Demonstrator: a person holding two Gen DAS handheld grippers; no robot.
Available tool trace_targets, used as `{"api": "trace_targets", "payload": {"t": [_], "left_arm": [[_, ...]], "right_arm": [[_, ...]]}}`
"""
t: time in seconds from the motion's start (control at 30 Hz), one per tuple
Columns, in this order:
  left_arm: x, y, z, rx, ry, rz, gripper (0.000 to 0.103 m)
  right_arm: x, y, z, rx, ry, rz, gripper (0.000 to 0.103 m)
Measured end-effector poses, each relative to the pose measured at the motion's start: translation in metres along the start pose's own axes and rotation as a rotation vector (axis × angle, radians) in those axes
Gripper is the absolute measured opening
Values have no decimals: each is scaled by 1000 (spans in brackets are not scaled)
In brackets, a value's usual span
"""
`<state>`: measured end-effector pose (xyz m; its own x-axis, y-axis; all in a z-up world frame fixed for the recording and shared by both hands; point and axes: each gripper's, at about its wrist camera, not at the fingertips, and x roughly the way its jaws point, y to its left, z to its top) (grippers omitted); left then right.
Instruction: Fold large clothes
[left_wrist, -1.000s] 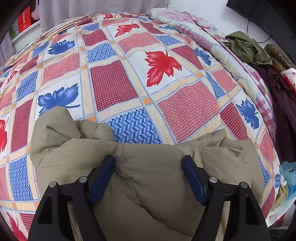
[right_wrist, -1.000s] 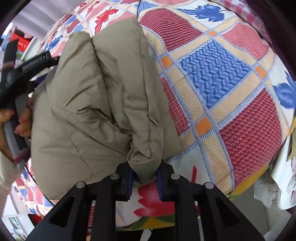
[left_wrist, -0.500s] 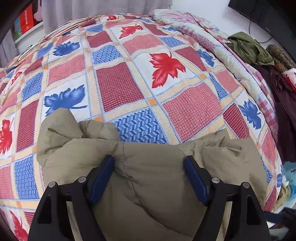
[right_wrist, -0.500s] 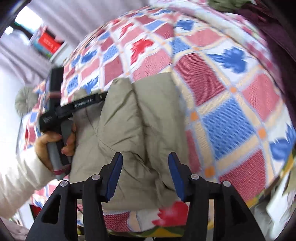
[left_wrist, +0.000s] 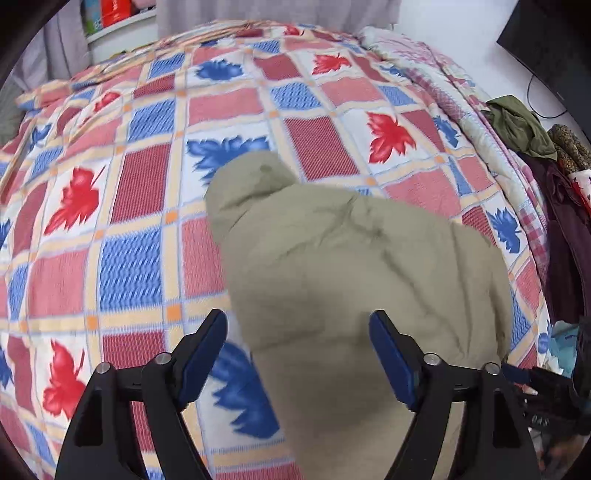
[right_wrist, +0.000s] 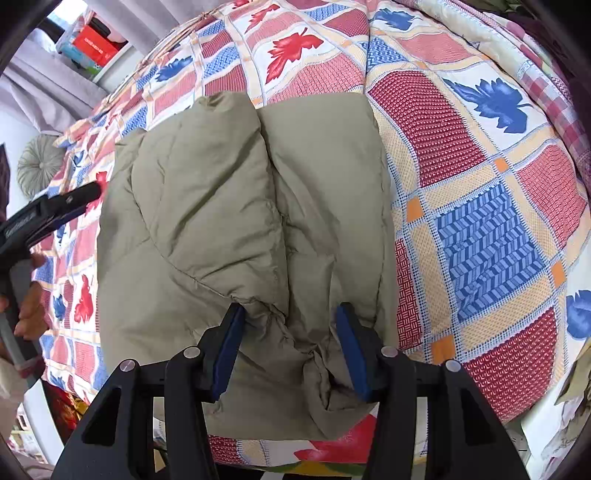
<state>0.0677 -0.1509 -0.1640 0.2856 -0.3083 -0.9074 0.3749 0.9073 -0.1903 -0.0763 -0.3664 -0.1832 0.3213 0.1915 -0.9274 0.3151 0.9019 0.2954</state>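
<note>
Lying folded on patterned quilt (right_wrist: 480, 236), puffy khaki jacket (right_wrist: 236, 206); both grippers (left_wrist: 297, 350) (right_wrist: 288, 343) agape, empty.

Probably a home bedroom: leaf-patterned quilt (left_wrist: 155, 229) over a bed, heaped clothes (left_wrist: 524, 125) alongside, curtains (right_wrist: 48, 85) behind.

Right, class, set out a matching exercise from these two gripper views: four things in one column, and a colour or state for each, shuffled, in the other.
Things:
1. jacket
2. left gripper
3. cushion
4. box on the shelf

Colour or state:
A. red
B. khaki, folded on the bedspread
C. grey, round, pleated
D. open, fingers apart

Pairs: 1-B, 2-D, 3-C, 4-A
</note>
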Motion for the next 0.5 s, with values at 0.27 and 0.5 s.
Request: {"api": "trace_targets", "payload": {"t": [0.27, 0.5], "left_arm": [[7, 13, -34, -47, 57, -9, 103], [10, 13, -42, -64, 87, -23, 103]], "right_arm": [[20, -3, -15, 30, 57, -33, 55], [32, -5, -22, 39, 84, -51, 55]]}}
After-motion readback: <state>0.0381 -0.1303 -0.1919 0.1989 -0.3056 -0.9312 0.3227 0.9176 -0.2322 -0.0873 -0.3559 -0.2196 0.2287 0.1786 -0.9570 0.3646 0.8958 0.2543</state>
